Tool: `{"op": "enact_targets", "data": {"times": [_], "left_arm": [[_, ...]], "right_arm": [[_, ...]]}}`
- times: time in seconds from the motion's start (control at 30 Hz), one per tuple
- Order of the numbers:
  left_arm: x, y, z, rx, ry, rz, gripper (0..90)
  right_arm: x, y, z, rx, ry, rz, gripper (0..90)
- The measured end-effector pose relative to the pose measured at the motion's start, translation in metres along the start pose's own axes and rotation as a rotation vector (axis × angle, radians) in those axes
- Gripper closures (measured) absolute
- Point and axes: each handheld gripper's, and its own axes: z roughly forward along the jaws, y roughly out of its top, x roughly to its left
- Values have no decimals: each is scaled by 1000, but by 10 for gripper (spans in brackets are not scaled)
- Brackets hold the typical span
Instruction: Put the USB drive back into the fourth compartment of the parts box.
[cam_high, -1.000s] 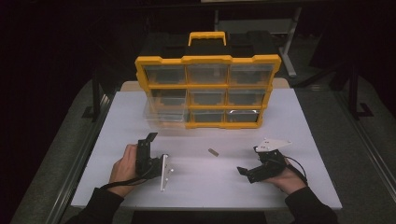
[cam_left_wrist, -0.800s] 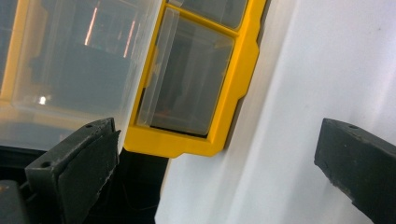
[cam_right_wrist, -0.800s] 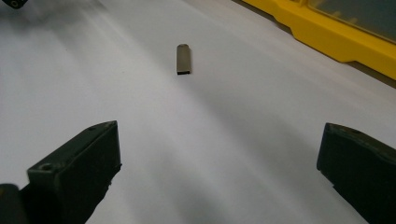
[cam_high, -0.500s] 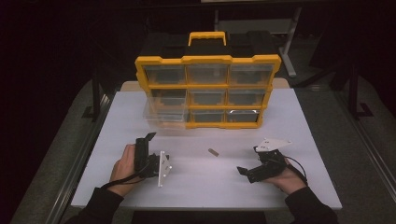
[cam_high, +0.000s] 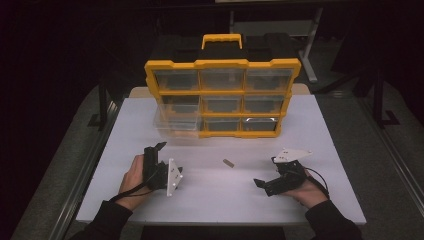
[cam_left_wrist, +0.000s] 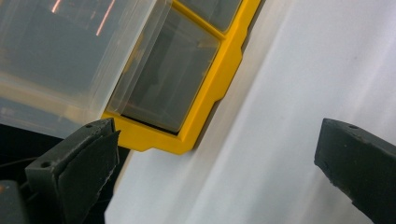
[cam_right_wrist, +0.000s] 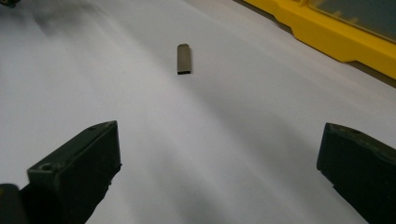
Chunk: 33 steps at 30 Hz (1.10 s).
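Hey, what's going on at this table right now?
A person sits at a white table with a gripper in each hand. A yellow drawer organizer stands at the far side, its lower-left clear drawer pulled out. The left gripper is open and points toward that drawer. The right gripper is also open, aimed at a small grey metal piece lying loose on the table. Neither gripper holds anything.

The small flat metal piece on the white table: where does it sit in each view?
High view: small metal piece lies mid-table, between the grippers.
Left gripper view: not in it.
Right gripper view: ahead of the open jaws, upper centre.
Shared landmark: yellow organizer, its frame in all three.
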Motion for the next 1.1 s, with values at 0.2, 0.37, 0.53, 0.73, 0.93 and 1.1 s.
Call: {"op": "enact_targets", "data": {"times": [0.2, 0.37, 0.53, 0.73, 0.93, 1.1], "left_arm": [[2, -2, 1, 1, -22, -53, 0], [5, -2, 1, -2, -44, -102, 0], [8, -3, 1, -2, -66, -153, 0], [11, -3, 1, -6, -96, -217, 0], [13, -4, 2, -5, -119, -263, 0], [16, -5, 2, -6, -138, -306, 0]], "right_arm": [[0, 0, 0, 1, 1, -1, 0], [0, 0, 0, 1, 1, 0, 0], [0, 0, 0, 1, 0, 0, 0], [0, 0, 0, 0, 1, -1, 0], [0, 0, 0, 2, 2, -1, 0], [0, 0, 0, 1, 1, -1, 0]]}}
